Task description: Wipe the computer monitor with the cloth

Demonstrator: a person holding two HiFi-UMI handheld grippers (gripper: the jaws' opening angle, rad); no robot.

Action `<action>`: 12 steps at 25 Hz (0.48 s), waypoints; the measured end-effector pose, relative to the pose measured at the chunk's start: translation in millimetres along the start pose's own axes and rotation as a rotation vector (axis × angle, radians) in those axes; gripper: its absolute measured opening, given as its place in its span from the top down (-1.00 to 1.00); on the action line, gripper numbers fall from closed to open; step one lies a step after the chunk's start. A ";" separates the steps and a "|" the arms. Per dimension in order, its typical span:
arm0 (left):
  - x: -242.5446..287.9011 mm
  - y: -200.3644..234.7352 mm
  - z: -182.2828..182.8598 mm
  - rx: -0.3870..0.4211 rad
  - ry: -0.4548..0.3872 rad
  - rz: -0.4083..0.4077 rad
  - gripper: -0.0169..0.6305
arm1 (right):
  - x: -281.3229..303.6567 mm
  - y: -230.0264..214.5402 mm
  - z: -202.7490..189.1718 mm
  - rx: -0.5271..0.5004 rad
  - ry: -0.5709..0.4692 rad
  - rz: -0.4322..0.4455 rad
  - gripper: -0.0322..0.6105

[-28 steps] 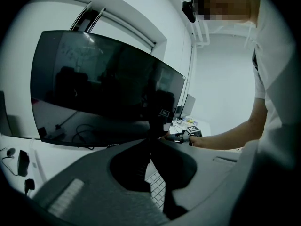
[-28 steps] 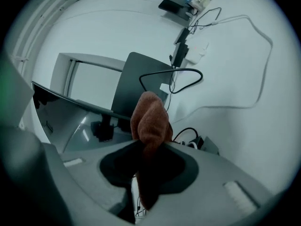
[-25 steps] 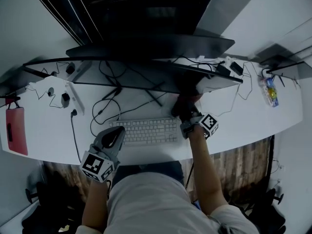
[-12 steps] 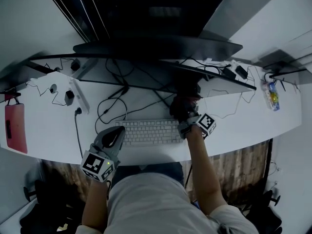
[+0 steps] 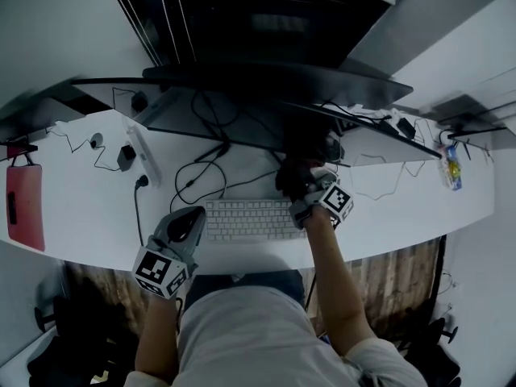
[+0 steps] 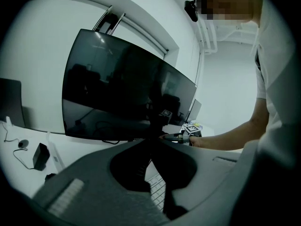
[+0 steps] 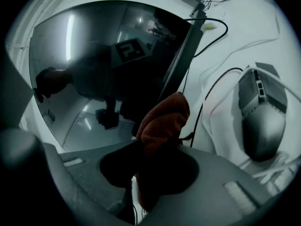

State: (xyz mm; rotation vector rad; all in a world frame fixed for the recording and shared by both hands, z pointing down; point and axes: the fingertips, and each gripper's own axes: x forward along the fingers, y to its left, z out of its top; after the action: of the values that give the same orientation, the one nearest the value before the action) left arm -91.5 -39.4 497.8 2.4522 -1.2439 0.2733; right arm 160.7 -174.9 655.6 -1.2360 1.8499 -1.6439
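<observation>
A wide, dark curved monitor stands at the back of the white desk; its screen is off and reflects the room. My right gripper is shut on a rust-orange cloth. It holds the bunched cloth at the screen's lower edge, right of centre. Whether the cloth touches the glass is unclear. My left gripper hovers low by the keyboard's left end. Its jaws meet with nothing between them, pointing towards the monitor.
A white keyboard lies in front of the monitor, with black cables looped behind it. A grey mouse sits right of the cloth. A red pouch lies far left, a power adapter back left, a small bottle far right.
The right gripper with the cloth has shifted slightly left and up along the monitor's lower edge. The head view has tilted a little. The left gripper has stayed put.
</observation>
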 end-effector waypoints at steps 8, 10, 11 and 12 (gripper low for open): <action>-23.0 29.9 -8.4 -0.040 -0.014 -0.003 0.92 | 29.0 15.5 -32.1 -0.046 0.032 -0.013 0.61; -29.6 38.8 -9.7 -0.049 -0.018 -0.003 0.92 | 38.0 18.1 -41.9 -0.061 0.045 -0.021 0.61; -32.9 43.7 -10.3 -0.052 -0.019 -0.001 0.92 | 42.5 19.3 -46.8 -0.066 0.050 -0.025 0.61; -36.1 49.0 -10.9 -0.054 -0.019 0.001 0.92 | 47.0 20.5 -51.6 -0.070 0.055 -0.028 0.61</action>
State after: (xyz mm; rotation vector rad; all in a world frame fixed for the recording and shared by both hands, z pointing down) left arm -152.4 -34.8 507.5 2.4142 -1.2448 0.2143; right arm 88.6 -182.5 662.0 -1.2619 1.9474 -1.6563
